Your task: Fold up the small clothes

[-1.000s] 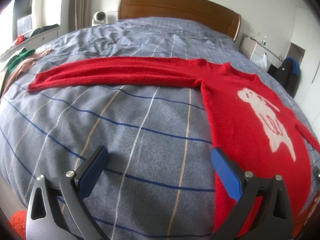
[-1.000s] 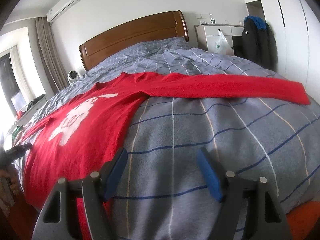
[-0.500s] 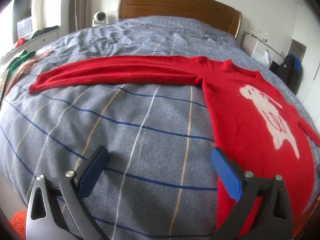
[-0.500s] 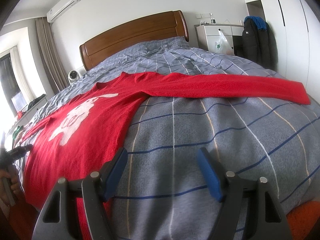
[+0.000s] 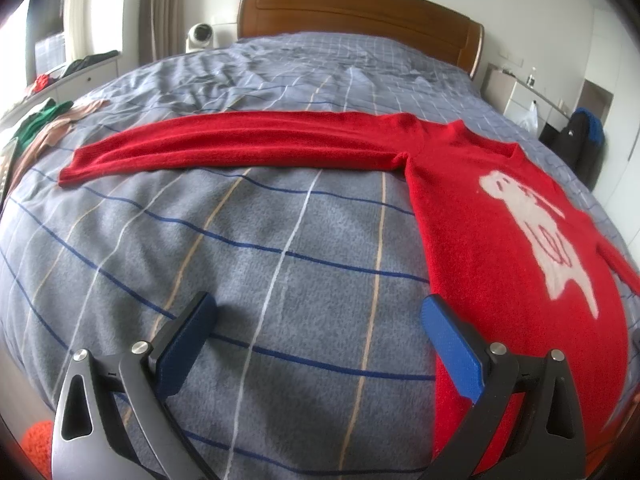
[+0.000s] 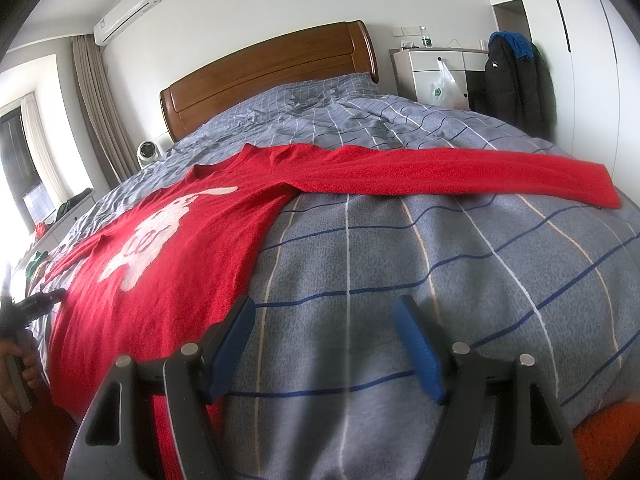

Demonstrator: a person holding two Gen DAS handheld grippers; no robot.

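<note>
Lying flat and face up on the blanket [image 5: 248, 264], the sweater [image 5: 500, 216] is spreading both sleeves straight out to its sides, its white animal print [image 5: 536, 232] showing on the chest. The left sleeve [image 5: 224, 148] is stretching away across the grey checked cover in the left view, and the right sleeve [image 6: 448, 176] is doing the same in the right view, its cuff lying near the bed's edge.

The left gripper [image 5: 316, 322] is hovering low over bare blanket just beside the sweater's side edge, its blue pads spread wide and gripping nothing; its right pad [image 5: 450, 350] is sitting in front of the red knit, though contact cannot be told. The right gripper [image 6: 326, 334] is likewise gaping wide over bare blanket beside the sweater's other side edge, holding nothing.

A wooden headboard [image 6: 272, 76] is standing behind the bed, and a dark jacket [image 6: 516, 80] is hanging by the wardrobe.
</note>
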